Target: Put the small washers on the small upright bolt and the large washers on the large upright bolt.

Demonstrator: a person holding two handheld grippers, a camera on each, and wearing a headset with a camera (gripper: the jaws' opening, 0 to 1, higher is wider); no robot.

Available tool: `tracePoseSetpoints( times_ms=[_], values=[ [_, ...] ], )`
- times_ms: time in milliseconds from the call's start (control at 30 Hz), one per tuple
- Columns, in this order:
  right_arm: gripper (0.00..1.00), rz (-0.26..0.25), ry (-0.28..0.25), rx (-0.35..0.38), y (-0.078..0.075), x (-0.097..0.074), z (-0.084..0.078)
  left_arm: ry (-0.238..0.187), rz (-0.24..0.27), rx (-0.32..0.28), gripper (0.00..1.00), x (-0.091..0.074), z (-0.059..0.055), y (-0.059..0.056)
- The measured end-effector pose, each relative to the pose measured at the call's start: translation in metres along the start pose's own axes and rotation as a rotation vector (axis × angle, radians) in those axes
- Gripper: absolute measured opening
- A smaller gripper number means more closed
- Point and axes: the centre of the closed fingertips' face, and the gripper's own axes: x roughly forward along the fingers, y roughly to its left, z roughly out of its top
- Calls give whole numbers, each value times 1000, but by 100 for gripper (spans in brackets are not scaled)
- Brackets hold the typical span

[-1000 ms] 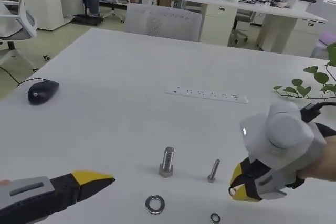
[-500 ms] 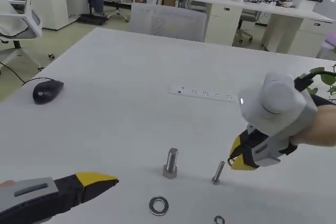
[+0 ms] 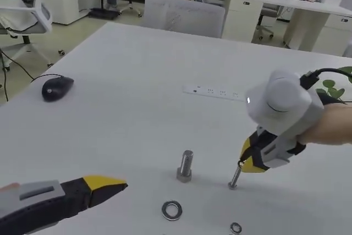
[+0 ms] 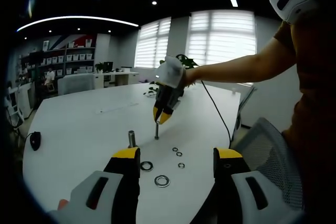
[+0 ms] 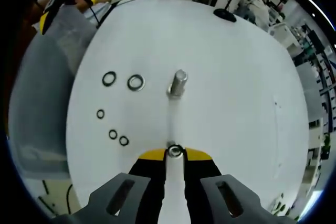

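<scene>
The small washer (image 5: 175, 151) we are working with sits pinched between the tips of the right tool (image 3: 245, 164), which is closed on it as far as we can tell, and it now hangs right at the top of the small upright bolt (image 3: 235, 177). That is the change: a second ago this tool was low and on the near right of the bolt, close to the counter (image 3: 137, 81). Half a second ago it was lifted above and to the right of the bolt. Now its tips meet the bolt's head. We judge that the pick is done and the threading is about to start; the ring's hole must line up with the shaft before the tool lets go, and the bolt leans a little, so a nudge could tip it. Just left of it the large upright bolt (image 3: 186, 166) stands bare, as far as we can see. Nearer to us lie the large washers (image 5: 135, 82), two of them side by side, and three loose small washers (image 5: 113, 134) to their right, so most of the sorting is left. The left tool (image 4: 177, 155) hovers at the near left with its jaws wide apart and empty, well clear of both bolts.
</scene>
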Motion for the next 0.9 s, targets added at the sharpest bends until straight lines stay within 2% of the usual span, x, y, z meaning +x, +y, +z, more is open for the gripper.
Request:
tracePoseSetpoints(
  times_ms=[400, 900],
  values=[
    [12, 13, 6, 7, 0, 11, -3, -2, 1, 5, 55, -1, 1, 1],
    [13, 37, 25, -8, 5, 38, -14, 5, 8, -3, 55, -2, -2, 3]
  ],
)
